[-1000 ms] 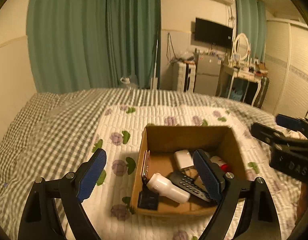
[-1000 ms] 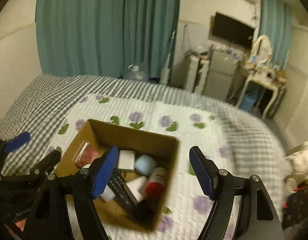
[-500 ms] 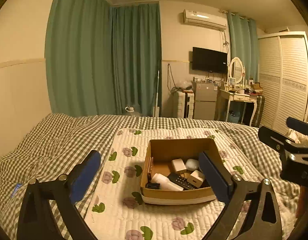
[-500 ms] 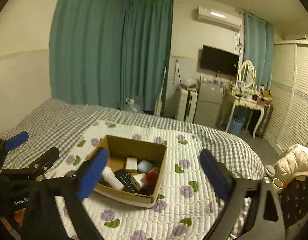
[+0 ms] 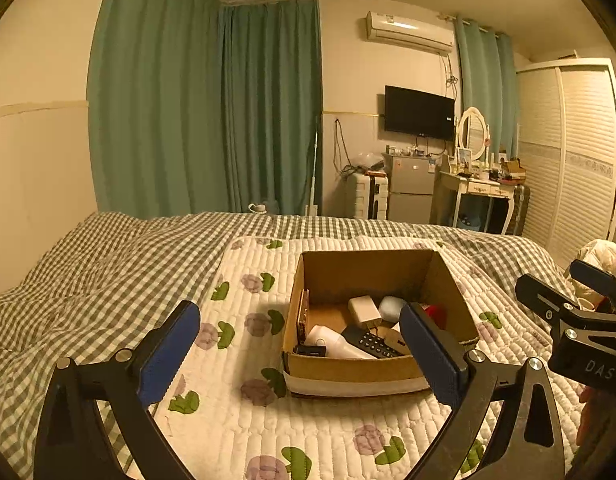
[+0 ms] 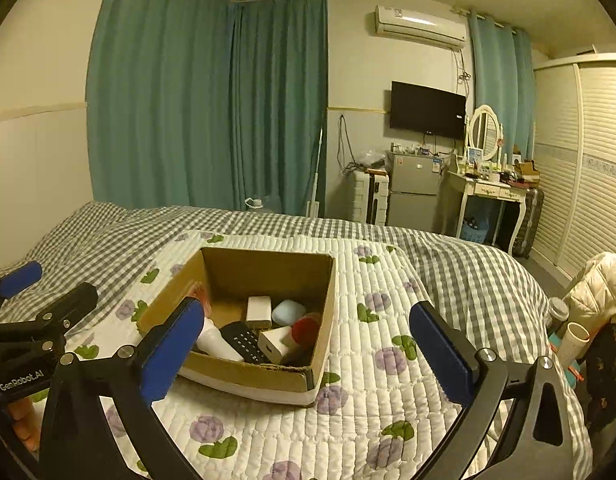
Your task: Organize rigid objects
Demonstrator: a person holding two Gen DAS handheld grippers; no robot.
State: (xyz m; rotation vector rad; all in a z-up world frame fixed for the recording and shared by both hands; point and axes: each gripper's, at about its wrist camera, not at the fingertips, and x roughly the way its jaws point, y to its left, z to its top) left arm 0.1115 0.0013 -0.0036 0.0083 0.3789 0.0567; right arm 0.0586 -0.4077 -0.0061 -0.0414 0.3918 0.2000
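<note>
A cardboard box (image 5: 372, 366) sits on a white quilted floral mat (image 5: 244, 412) on the bed; it also shows in the right wrist view (image 6: 268, 268). Inside lie a white bottle (image 5: 328, 342), a black remote (image 5: 370, 344), a white charger block (image 5: 364, 310), a pale blue object (image 5: 392, 308), a red-capped item (image 6: 306, 330) and a phone against the left wall (image 5: 304, 314). My left gripper (image 5: 300, 348) is open and empty, held back from the box's near side. My right gripper (image 6: 306, 348) is open and empty, also held back from the box.
A green-and-white checked bedspread (image 5: 88, 276) covers the bed. Green curtains (image 5: 204, 112), a small fridge (image 5: 412, 188), a dressing table (image 5: 480, 188) and a wardrobe (image 5: 576, 152) stand behind. A white jacket (image 6: 600, 284) hangs at the right.
Both grippers have pulled up and back from the box, so it looks smaller and the whole room shows. Both stay open and empty.
</note>
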